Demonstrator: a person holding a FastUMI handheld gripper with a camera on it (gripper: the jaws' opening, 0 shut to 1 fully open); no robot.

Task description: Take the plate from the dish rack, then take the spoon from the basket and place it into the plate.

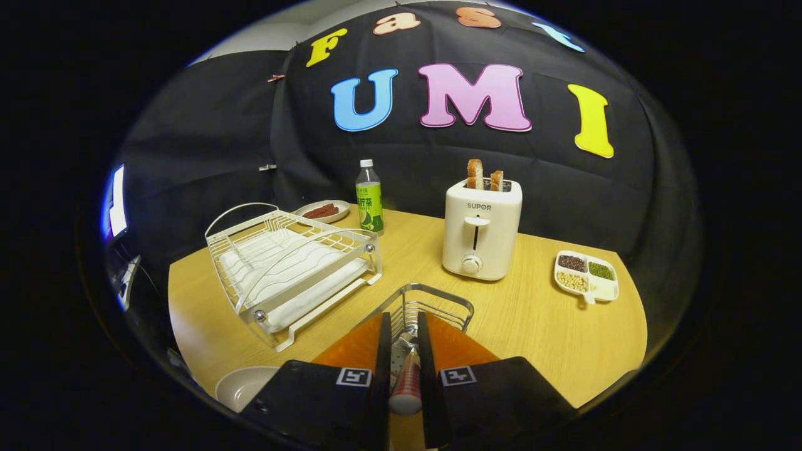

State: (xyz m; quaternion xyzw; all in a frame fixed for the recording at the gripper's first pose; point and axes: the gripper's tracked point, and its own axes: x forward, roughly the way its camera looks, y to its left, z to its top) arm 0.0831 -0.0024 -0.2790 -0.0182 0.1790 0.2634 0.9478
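The gripper (404,338) hangs over the near side of the wooden table (551,338), its fingers drawn in narrow on the spoon (406,379); both press against the spoon's handle, which stands between them with its rounded end nearest the camera and its metal part pointing down toward the wire basket (432,304); the basket sits just ahead of the fingertips, partly hidden by them. The plate (241,385) lies on the table beside the left finger, low and near, part of it covered by the gripper's body; the dish rack (291,269) stands beyond the plate and to the left of the basket, with a white tray under its wires. Farther back a white toaster (481,235) holds two slices of bread (482,175) upright in its slots; a green-labelled bottle (369,197) stands to its left, and beside that a small dish (322,212) with dark sausages on it. To the right of the toaster a divided tray (588,275) holds beans in separate compartments.
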